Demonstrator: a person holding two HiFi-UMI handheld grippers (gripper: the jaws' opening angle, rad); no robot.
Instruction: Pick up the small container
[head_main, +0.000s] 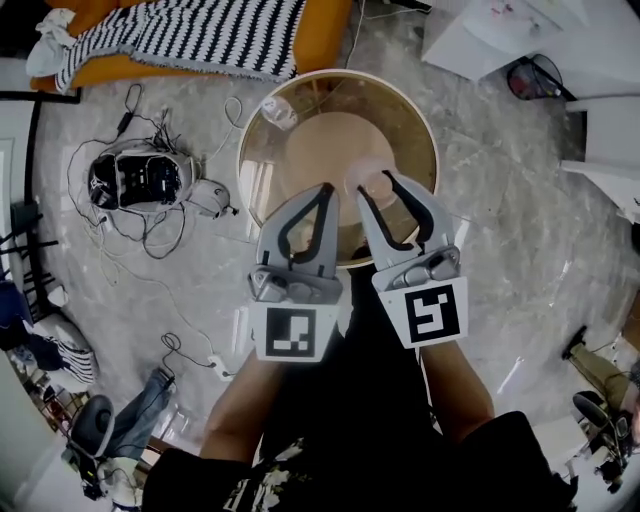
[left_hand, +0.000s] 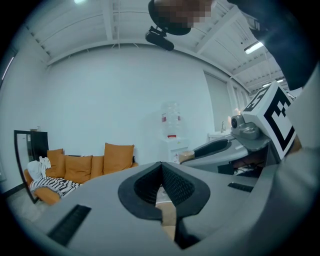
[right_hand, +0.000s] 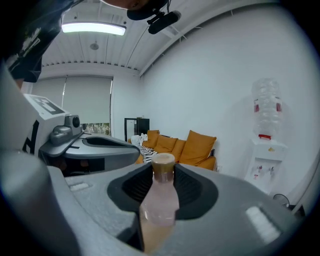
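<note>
Small container (right_hand: 159, 197): pale pink bottle with a tan cap, upright, over the round table (head_main: 410, 120).
Right gripper (right_hand: 163, 169): jaws clamped on the bottle's sides.
Left gripper (left_hand: 161, 164): jaws together, nothing between them.

A round table (head_main: 433, 140) with a clear glass top, a pale wooden rim and a pale wooden base showing through the glass stands on a grey marbled floor (head_main: 520, 250). One small, clear, crumpled-looking object (head_main: 278, 112) lies on the glass near the far left edge; what it is cannot be told. On the floor to the left of the table sits a black and white device (head_main: 140, 180) among loose tangled cables (head_main: 130, 250). At the far left stands an orange sofa (head_main: 325, 30). At the far right stands white furniture (head_main: 480, 40). A white plug strip (head_main: 216, 366) lies on the near left floor.
</note>
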